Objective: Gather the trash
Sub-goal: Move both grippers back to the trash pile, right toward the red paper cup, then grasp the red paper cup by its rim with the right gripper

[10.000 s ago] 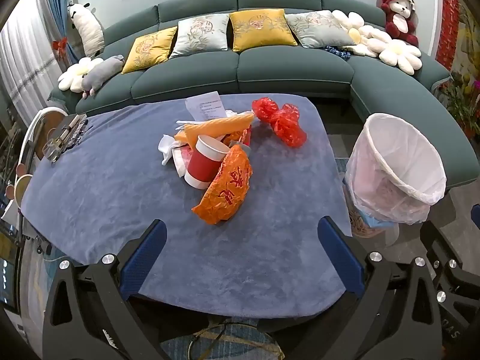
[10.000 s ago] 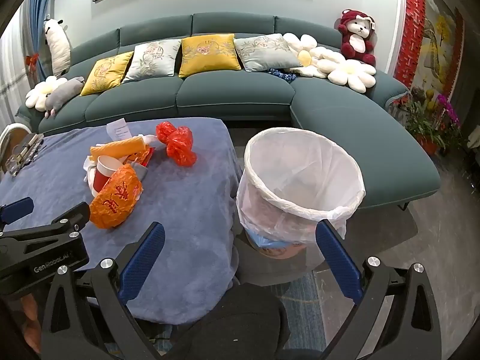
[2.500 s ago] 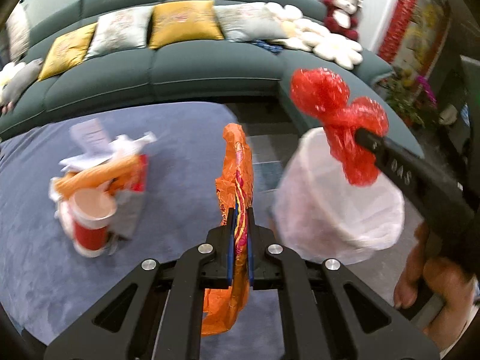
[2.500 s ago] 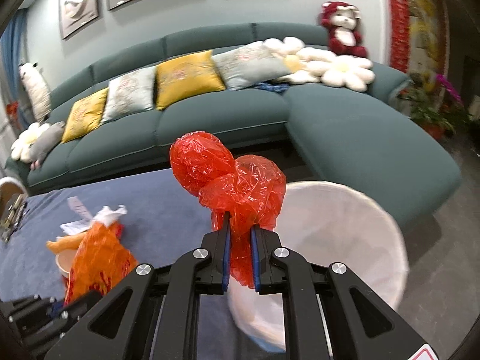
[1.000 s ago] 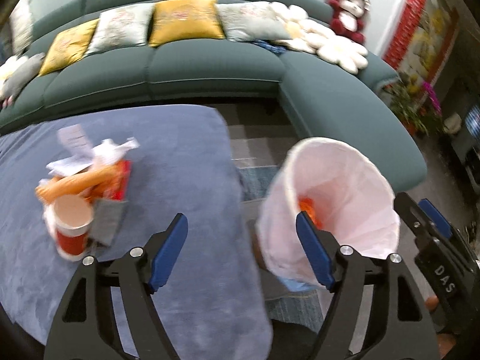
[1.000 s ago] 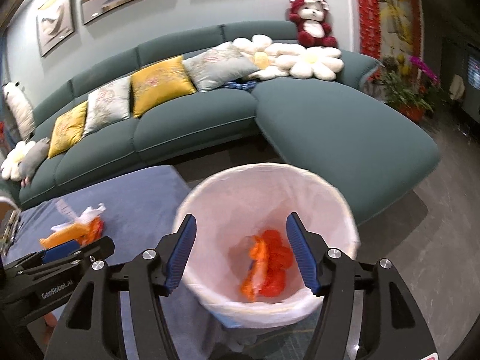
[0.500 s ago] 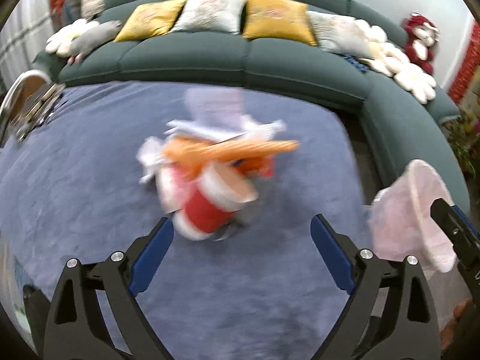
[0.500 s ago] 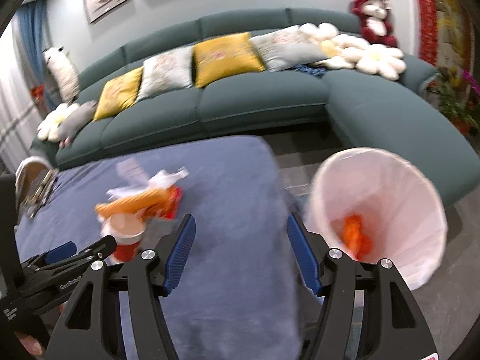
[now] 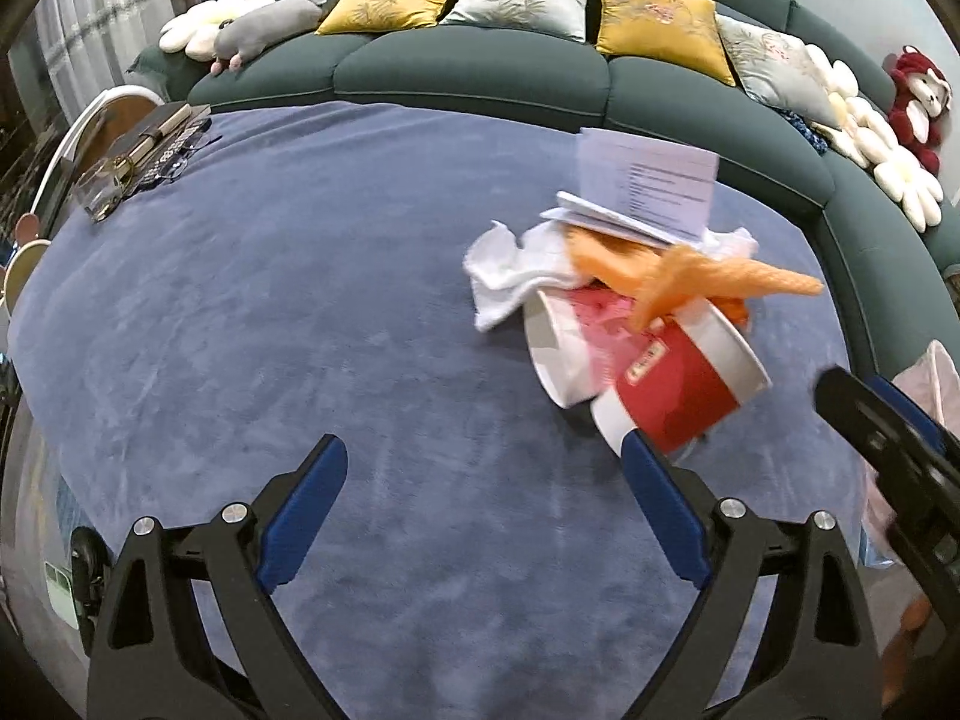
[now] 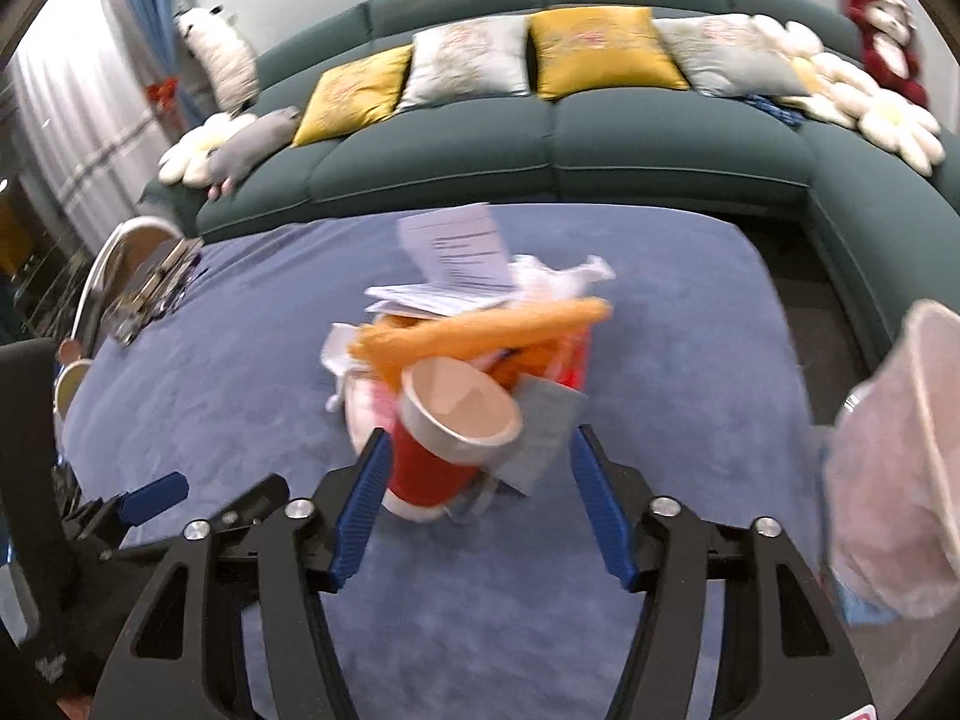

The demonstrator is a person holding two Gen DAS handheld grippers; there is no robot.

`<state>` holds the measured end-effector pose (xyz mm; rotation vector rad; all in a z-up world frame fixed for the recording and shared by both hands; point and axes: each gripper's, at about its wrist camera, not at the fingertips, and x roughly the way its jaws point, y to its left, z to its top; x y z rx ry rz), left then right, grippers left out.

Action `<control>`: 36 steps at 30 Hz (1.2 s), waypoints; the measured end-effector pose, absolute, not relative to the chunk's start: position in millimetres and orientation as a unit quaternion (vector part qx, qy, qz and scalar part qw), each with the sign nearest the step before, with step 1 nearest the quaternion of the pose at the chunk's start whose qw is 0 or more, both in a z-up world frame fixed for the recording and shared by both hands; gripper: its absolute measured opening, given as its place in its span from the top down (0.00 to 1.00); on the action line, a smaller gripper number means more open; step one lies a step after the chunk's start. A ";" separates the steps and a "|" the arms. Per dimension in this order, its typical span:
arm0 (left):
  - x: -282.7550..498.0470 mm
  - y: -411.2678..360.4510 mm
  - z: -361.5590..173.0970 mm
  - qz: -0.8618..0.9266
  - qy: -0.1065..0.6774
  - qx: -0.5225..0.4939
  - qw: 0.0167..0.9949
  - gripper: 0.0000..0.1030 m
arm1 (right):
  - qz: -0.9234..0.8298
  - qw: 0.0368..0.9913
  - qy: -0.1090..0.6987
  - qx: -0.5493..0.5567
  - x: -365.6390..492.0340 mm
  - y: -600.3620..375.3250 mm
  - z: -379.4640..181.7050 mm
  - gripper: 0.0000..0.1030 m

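A pile of trash lies on the blue table [image 9: 300, 324]: a red paper cup [image 9: 678, 384] [image 10: 450, 432], an orange wrapper [image 9: 690, 270] [image 10: 480, 324], white tissue [image 9: 510, 270], white papers [image 9: 648, 180] [image 10: 456, 246]. My left gripper [image 9: 480, 480] is open and empty, with the cup just past its right finger. My right gripper [image 10: 480, 474] is open, its fingers on either side of the cup's base, not touching it that I can tell. The white-lined trash bin [image 10: 900, 450] stands right of the table.
A dark green sofa [image 9: 480, 60] with yellow and grey cushions curves behind and right of the table. Glasses and a dark case [image 9: 138, 162] lie at the table's far left. The right gripper's body [image 9: 888, 444] shows at the right in the left wrist view.
Both grippers have dropped their bags into the bin and swung back left over the table. The right gripper has closed in on the red cup.
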<state>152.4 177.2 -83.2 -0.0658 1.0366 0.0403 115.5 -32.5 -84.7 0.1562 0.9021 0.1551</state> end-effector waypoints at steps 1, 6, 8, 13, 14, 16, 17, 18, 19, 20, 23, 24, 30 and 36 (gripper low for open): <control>155.2 179.4 -83.5 0.020 0.495 -0.033 0.868 0.14 | 0.081 0.893 0.438 0.069 123.1 -27.1 -86.8 0.55; 167.0 186.7 -86.1 0.021 0.494 -0.038 0.869 0.14 | 0.098 0.881 0.460 0.058 151.7 -7.5 -103.9 0.70; 171.6 187.9 -87.3 0.018 0.492 -0.036 0.870 0.14 | 0.103 0.875 0.470 0.050 156.9 -2.7 -111.9 0.78; 181.9 185.9 -89.1 0.001 0.492 -0.037 0.870 0.14 | 0.124 0.867 0.481 0.048 153.8 -2.4 -118.6 0.87; 184.2 183.9 -89.5 -0.005 0.492 -0.037 0.870 0.14 | 0.127 0.866 0.481 0.049 150.2 -4.3 -117.0 0.91; 186.7 178.8 -88.9 -0.017 0.490 -0.033 0.871 0.14 | 0.132 0.864 0.484 0.053 144.1 -8.5 -116.3 0.92; 187.4 174.5 -88.6 -0.024 0.489 -0.030 0.871 0.14 | 0.133 0.862 0.486 0.061 138.3 -13.8 -115.3 0.93; 187.7 171.8 -88.5 -0.028 0.489 -0.028 0.872 0.14 | 0.133 0.861 0.487 0.069 134.2 -18.3 -113.8 0.96; 187.4 167.1 -88.3 -0.035 0.488 -0.025 0.872 0.14 | 0.131 0.860 0.487 0.080 128.8 -25.0 -111.8 0.96; 186.8 162.2 -88.2 -0.041 0.488 -0.022 0.872 0.14 | 0.126 0.862 0.484 0.086 125.2 -30.0 -110.4 0.96; 183.6 148.3 -89.2 -0.058 0.491 -0.018 0.869 0.14 | 0.098 0.869 0.472 0.112 110.0 -57.3 -101.4 0.96; 182.6 142.6 -90.1 -0.061 0.493 -0.017 0.868 0.14 | 0.089 0.871 0.469 0.118 107.6 -63.8 -99.1 0.96; 184.7 107.4 -98.3 -0.086 0.507 -0.019 0.858 0.14 | 0.033 0.883 0.446 0.144 98.3 -111.2 -86.5 0.96; 207.4 61.4 -111.2 -0.133 0.506 0.026 0.852 0.14 | 0.017 0.886 0.436 0.157 101.5 -132.7 -86.0 0.96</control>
